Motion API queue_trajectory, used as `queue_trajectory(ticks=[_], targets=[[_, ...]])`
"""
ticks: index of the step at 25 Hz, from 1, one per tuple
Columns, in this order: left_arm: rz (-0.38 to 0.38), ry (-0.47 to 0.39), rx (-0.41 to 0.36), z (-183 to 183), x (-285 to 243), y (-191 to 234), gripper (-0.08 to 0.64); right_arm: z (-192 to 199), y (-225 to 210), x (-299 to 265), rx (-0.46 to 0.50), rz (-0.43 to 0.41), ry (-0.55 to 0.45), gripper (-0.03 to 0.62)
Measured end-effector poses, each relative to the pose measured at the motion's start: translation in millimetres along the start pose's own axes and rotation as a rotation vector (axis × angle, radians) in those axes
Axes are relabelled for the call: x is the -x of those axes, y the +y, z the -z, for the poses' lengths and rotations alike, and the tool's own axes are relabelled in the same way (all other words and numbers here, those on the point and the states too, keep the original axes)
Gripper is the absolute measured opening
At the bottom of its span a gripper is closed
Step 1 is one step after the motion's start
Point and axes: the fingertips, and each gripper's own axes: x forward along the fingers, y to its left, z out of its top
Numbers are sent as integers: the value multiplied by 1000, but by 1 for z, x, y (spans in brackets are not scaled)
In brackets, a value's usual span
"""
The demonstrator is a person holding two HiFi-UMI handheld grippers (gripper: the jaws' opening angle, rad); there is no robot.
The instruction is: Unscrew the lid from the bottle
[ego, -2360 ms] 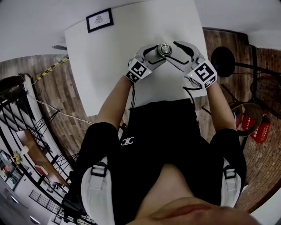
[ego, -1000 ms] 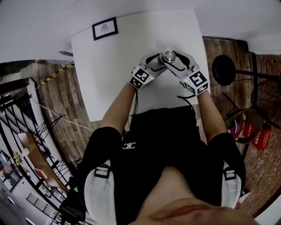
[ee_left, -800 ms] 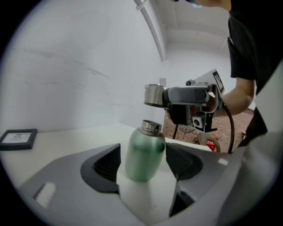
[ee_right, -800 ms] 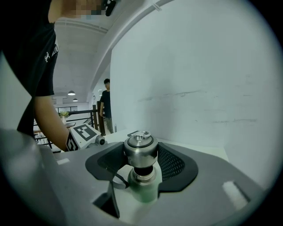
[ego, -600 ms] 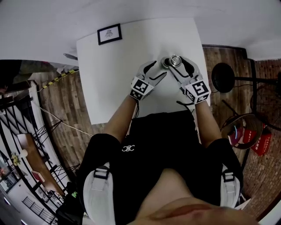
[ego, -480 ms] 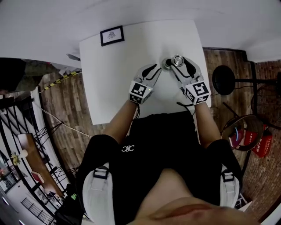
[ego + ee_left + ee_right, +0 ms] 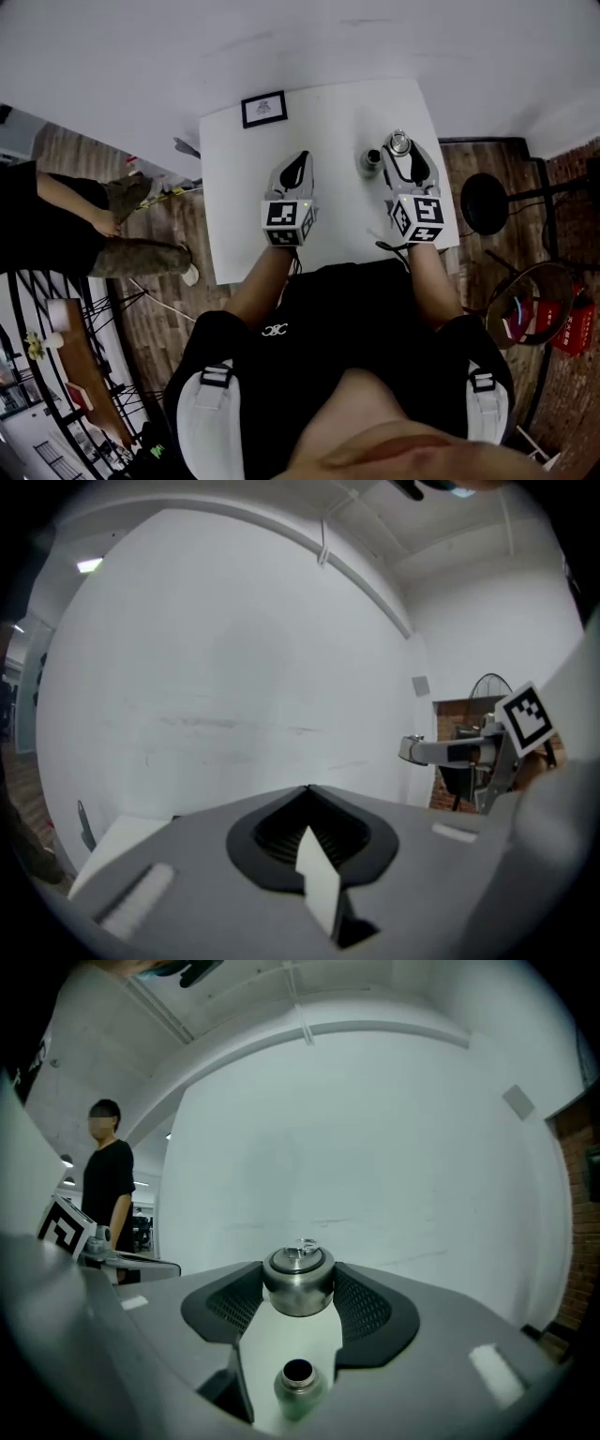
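Right gripper view: the right gripper (image 7: 298, 1288) has its jaws spread wide and pinches the steel lid (image 7: 298, 1279) by its side wall, lifted clear of the bottle (image 7: 298, 1387). The bottle stands upright and unheld, neck open, on the right part of the table (image 7: 319, 122). On the left gripper (image 7: 309, 791) the jaws have just closed together with nothing between them. Lid judged rigid, light, smooth and probably slippery; best held across the side wall.

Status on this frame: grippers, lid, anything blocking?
Left gripper: jaws just closed, nothing between them. Right gripper shut on lid, held clear of the open bottle. Nothing in the way.
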Motion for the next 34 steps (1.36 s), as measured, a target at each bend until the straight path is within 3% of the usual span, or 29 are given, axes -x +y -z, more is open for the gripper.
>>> queue_trajectory(ticks=[11,18,34], targets=[[-117,-4,-22,-70,50,14,54,-50,7,43,8,93,-97,239],[-79,-31,-40,-84,55,1,54,-57,15,47,-14,83,-103,239],[-41,-35,-44,-85,47,-5,54,-64,22,42,63,55,-125,239]])
